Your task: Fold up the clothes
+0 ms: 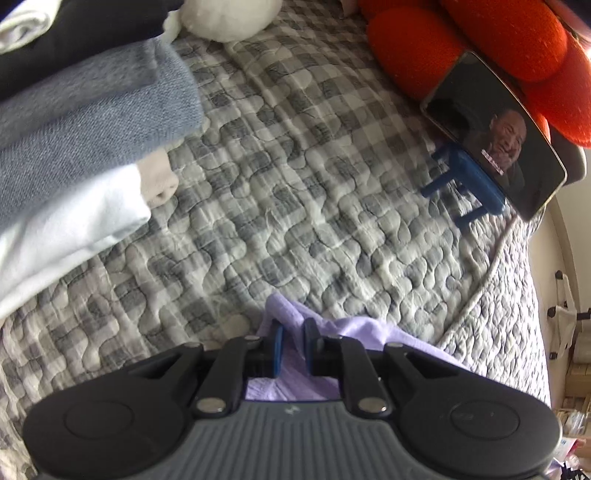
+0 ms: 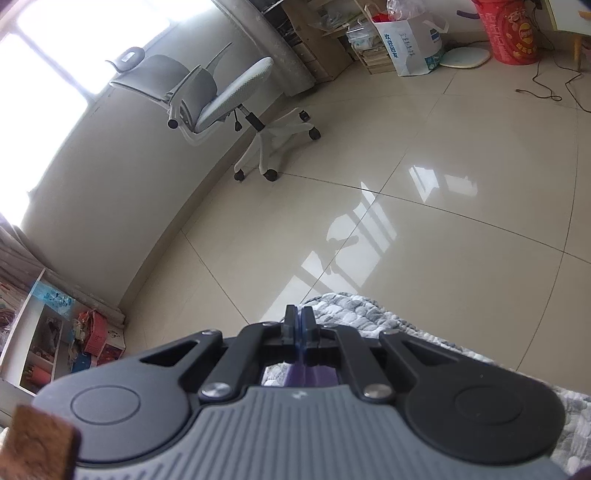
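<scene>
A lilac garment lies bunched on the grey checked quilt near the front of the left wrist view. My left gripper points steeply down and is shut on a raised fold of it, with cloth filling the narrow gap between the blue pads. In the right wrist view my right gripper has its pads pressed together over the bed's edge, facing the floor. A strip of the lilac garment shows just behind the pads, pinched between them. The remainder of the garment is hidden under the grippers.
A stack of folded clothes, blue-grey, white and black, sits on the left of the quilt. A white plush, a red cushion and a phone on a blue stand are at the back. An office chair stands on the tiled floor.
</scene>
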